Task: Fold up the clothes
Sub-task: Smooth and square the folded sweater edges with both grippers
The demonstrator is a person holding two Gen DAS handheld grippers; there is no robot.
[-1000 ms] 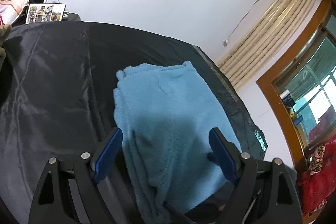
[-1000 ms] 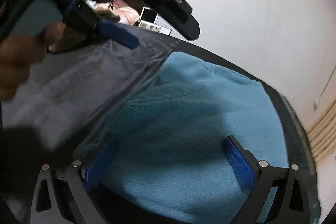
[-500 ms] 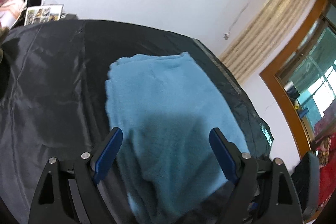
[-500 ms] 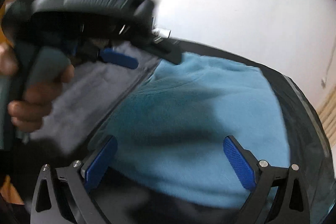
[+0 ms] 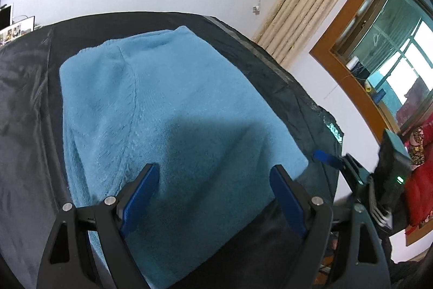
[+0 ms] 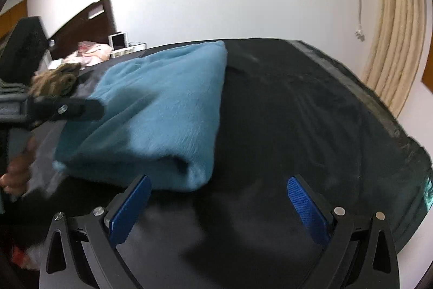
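Both grippers stand wide apart with nothing between their pads. At left, the left gripper [image 5: 212, 190] hangs over the near part of the folded blue garment [image 5: 167, 110], which lies flat on the black sheet [image 6: 311, 113]. To its right, the right gripper [image 6: 219, 203] sits above bare sheet, beside the fold's near corner.
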